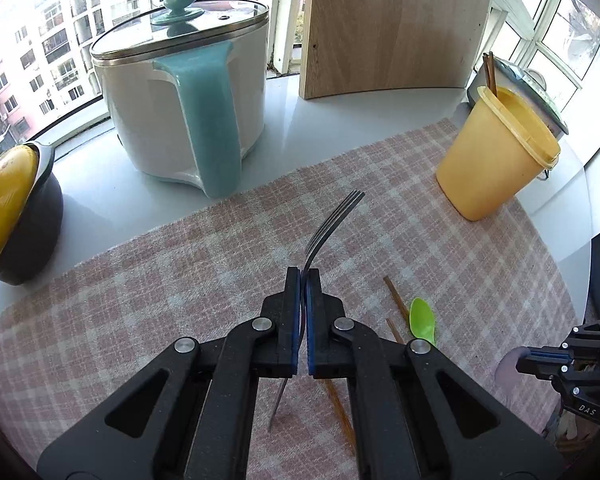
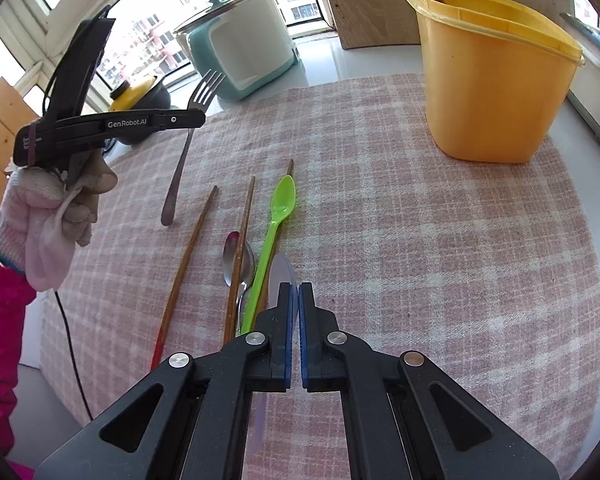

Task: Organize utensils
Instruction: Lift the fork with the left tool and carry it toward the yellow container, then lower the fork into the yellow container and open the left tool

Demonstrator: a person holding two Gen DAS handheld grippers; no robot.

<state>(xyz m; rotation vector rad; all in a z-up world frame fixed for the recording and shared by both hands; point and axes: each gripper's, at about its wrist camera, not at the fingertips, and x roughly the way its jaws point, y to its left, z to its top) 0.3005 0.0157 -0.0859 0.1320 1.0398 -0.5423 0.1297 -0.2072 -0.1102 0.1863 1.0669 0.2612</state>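
Note:
My left gripper (image 1: 303, 274) is shut on a metal fork (image 1: 336, 216), tines up and handle hanging below the pads, lifted off the pink checked cloth (image 1: 180, 280). The right wrist view shows the same left gripper (image 2: 198, 118) and fork (image 2: 180, 168) in a gloved hand (image 2: 56, 216). My right gripper (image 2: 299, 286) is shut on a translucent spoon (image 2: 282, 270); its bowl pokes past the fingertips. The left wrist view shows that right gripper (image 1: 520, 363) with the pale spoon (image 1: 508, 364) at its tip. A yellow tub (image 2: 488, 92) holding brown chopsticks (image 1: 490, 74) stands at the far right.
On the cloth (image 2: 420, 260) lie a green spoon (image 2: 278, 216), a metal spoon (image 2: 232, 256) and loose chopsticks (image 2: 188, 256). A white and teal pot (image 1: 188, 92), a black pot with a yellow lid (image 1: 12, 208) and a wooden board (image 1: 392, 28) stand behind.

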